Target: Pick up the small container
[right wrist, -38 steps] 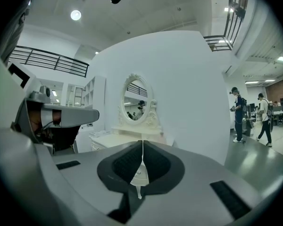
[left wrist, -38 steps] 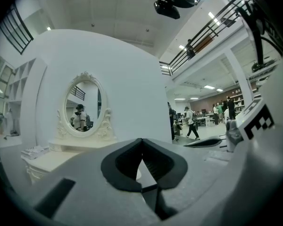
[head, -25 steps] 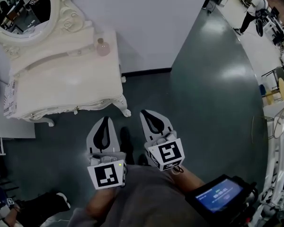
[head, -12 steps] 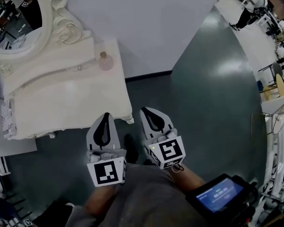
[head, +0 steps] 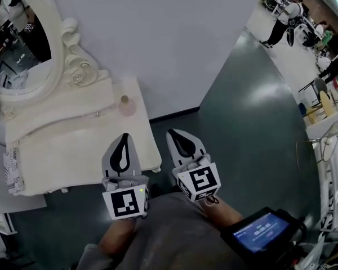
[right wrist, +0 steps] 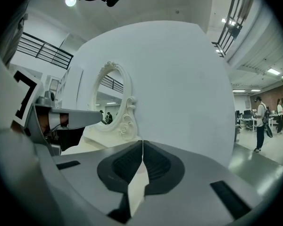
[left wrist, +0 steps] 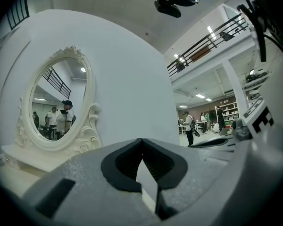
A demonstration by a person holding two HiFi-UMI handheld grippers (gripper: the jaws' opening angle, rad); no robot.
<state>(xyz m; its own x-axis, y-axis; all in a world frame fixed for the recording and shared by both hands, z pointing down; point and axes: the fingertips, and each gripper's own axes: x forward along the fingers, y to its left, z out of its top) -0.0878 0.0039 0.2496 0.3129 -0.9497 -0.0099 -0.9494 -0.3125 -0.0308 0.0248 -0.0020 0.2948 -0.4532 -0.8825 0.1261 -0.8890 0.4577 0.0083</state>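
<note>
The small container (head: 126,106), a pinkish bottle with a cap, stands near the back right corner of the white dressing table (head: 67,151) in the head view. My left gripper (head: 123,135) is shut and empty, its tip over the table's front edge, short of the container. My right gripper (head: 175,133) is also shut and empty, over the dark floor just right of the table's corner. In the left gripper view the shut left gripper (left wrist: 142,139) faces the mirror and wall. The right gripper view shows the shut right gripper (right wrist: 142,141). Neither gripper view shows the container.
An oval mirror (head: 22,44) in an ornate white frame stands at the table's back, against a white wall (head: 174,38). Dark floor (head: 248,145) stretches to the right, with a white rack (head: 332,167) and people (head: 283,17) far off. A screen device (head: 262,232) sits lower right.
Both grippers have come forward toward the dressing table, staying shut. The left tip, which was over the floor, now reaches over the table's front edge; the table looks nearer.
</note>
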